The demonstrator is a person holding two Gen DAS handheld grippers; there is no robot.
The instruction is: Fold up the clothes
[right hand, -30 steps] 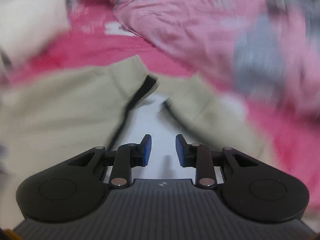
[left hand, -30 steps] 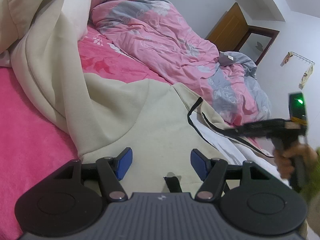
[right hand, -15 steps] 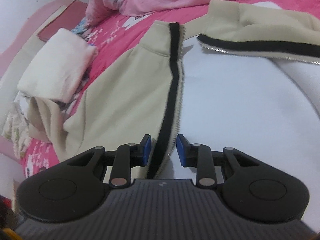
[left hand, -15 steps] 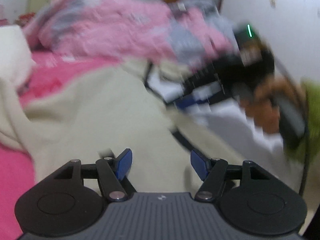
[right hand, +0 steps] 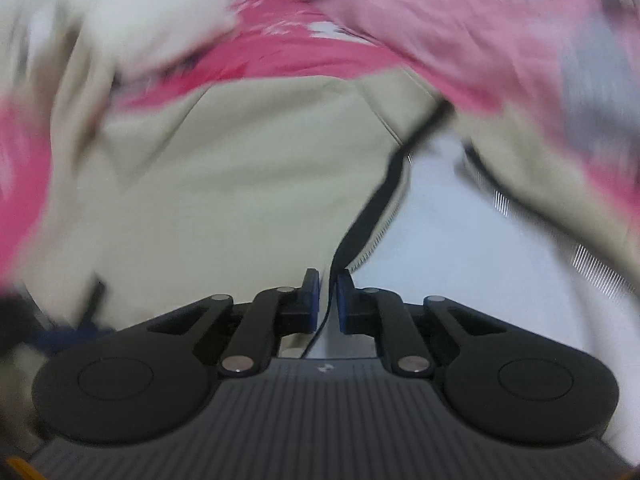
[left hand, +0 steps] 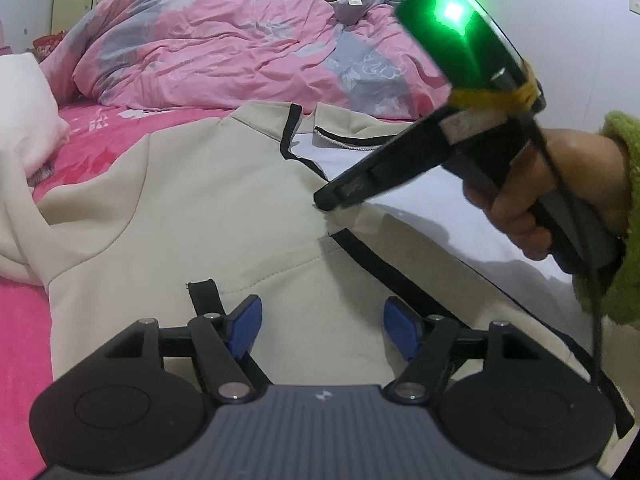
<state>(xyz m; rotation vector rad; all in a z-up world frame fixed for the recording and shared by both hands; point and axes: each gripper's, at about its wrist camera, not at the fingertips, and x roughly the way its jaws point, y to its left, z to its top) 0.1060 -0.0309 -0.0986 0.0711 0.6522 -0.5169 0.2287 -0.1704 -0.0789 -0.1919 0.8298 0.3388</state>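
Cream zip-front jacket with black trim [left hand: 192, 216] spread on pink-sheeted bed [left hand: 20, 340], right tool [right hand: 328, 296] just clenched on its zipper edge, left tool [left hand: 322, 330] released above the hem

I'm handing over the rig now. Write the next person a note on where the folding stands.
Right tool: jaws have just closed, pinching the jacket's black zipper edge halfway down the front.
Left tool: open, over the jacket's lower front, holding nothing.
Jacket: on the pink bed, unzipped, white lining showing.
Done: front edge gripped.
Left: close the front, then fold.
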